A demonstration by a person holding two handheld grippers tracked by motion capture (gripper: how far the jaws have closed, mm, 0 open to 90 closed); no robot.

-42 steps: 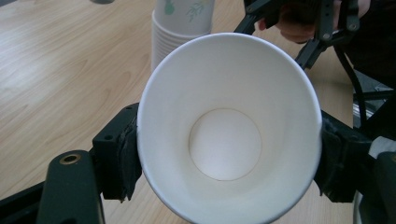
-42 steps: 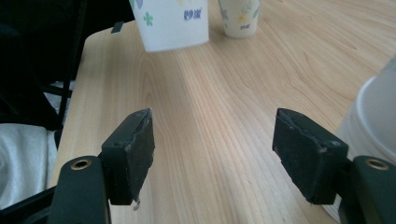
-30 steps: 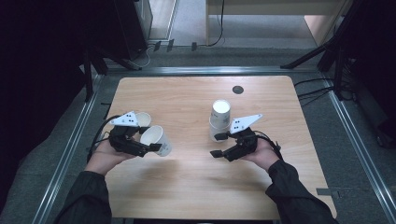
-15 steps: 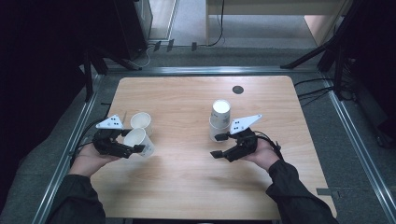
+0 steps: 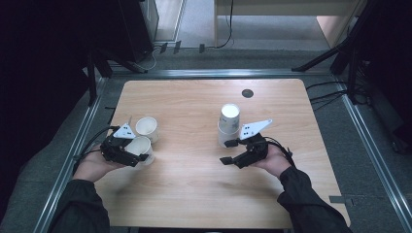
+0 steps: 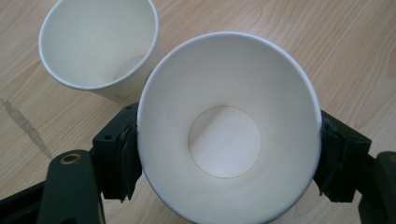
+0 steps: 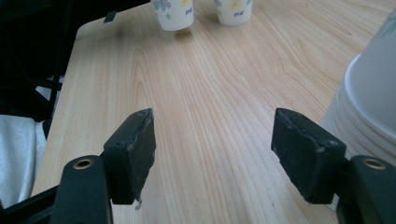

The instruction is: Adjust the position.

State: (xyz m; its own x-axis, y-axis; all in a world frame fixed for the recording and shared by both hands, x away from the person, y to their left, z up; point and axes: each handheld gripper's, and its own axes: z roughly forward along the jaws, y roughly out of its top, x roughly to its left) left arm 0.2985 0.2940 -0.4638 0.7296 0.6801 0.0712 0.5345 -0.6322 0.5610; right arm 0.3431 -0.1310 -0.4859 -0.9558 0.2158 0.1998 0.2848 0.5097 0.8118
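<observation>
Left tongs (image 5: pixel 142 156) moved w/ the pinched cup (image 5: pixel 141 145) toward table (image 5: pixel 194 194) left edge, beside second empty cup (image 5: pixel 146 127). Right tongs (image 5: pixel 233 150), spread, closing slightly, near cup stack (image 5: pixel 228 124).

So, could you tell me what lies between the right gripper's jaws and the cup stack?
Nothing: the right gripper is open over bare table, the cup stack just outside its jaw.
</observation>
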